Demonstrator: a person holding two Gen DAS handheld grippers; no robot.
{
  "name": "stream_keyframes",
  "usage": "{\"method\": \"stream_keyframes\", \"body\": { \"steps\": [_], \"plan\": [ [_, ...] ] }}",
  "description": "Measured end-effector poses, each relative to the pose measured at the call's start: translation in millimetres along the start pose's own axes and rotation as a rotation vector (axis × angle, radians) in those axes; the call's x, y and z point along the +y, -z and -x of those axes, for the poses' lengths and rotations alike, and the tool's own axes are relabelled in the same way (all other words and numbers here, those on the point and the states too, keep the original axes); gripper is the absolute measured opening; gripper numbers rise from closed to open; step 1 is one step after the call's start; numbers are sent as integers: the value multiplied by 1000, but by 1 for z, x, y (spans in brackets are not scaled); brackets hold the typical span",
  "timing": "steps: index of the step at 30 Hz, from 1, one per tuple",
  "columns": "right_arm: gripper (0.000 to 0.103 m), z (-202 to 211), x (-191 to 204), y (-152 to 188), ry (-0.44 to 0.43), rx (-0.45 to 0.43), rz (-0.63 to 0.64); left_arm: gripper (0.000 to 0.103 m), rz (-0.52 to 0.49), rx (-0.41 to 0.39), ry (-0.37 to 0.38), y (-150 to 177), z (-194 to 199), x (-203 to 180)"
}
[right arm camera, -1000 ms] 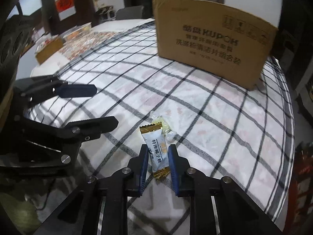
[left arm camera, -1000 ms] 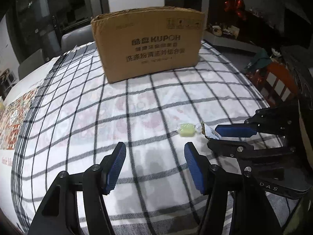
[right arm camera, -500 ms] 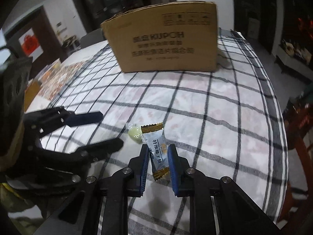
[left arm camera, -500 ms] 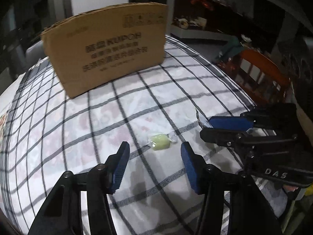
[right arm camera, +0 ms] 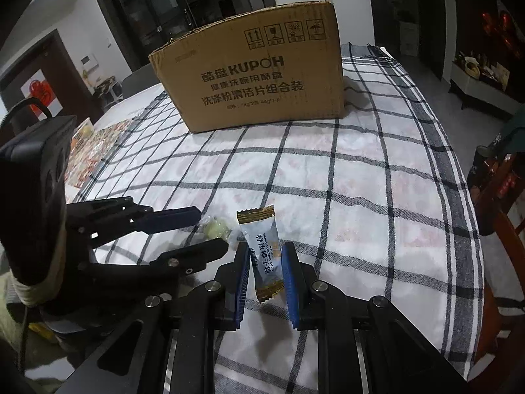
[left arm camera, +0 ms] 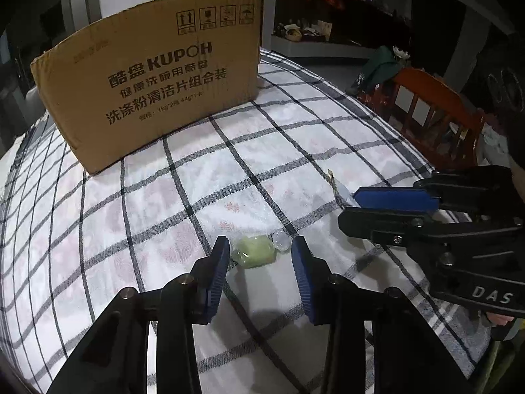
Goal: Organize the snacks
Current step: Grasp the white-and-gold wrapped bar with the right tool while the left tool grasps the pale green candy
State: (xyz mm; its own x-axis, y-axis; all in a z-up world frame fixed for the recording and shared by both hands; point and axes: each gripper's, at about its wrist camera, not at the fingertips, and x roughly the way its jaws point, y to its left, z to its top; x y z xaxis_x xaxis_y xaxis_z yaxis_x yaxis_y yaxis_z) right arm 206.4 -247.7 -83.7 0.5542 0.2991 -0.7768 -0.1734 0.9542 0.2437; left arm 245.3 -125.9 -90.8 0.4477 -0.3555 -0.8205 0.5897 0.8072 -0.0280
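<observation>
Though wrapped, pale green candy [left arm camera: 253,251]

White cloth [left arm camera: 295,138] on the counter, crossed by a black and grey check with faint pink blotches inside the squares. Plain brown cardboard box [left arm camera: 157,75], black print across its face. My left tool [left arm camera: 259,264]: black frame, ribbed blue pads. My right tool [right arm camera: 264,274], the same black and blue. Pale green candy [left arm camera: 254,251] in a clear wrapper with a glassy twisted end. Pale blue sachet [right arm camera: 264,249], gold-brown bands at both ends, dark lettering down the middle. Off to the side, a reddish-orange wooden chair [left arm camera: 436,98].
</observation>
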Motion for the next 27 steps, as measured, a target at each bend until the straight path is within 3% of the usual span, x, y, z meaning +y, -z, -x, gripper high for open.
{"method": "stream_keyframes", "body": {
  "steps": [13,18,23,27],
  "plan": [
    [21,-2,-1,-1,-6,3,-12,36,-17,-2,-12,3,-10,-5],
    [21,-4,0,0,-1,11,-8,28,-37,-15,-53,5,-10,-6],
    [21,-5,3,-1,1,17,-5,28,-28,-19,-47,4,-10,-3],
    [21,-1,5,-2,-2,9,-1,28,-16,-58,-72,0,2,0]
  ]
}}
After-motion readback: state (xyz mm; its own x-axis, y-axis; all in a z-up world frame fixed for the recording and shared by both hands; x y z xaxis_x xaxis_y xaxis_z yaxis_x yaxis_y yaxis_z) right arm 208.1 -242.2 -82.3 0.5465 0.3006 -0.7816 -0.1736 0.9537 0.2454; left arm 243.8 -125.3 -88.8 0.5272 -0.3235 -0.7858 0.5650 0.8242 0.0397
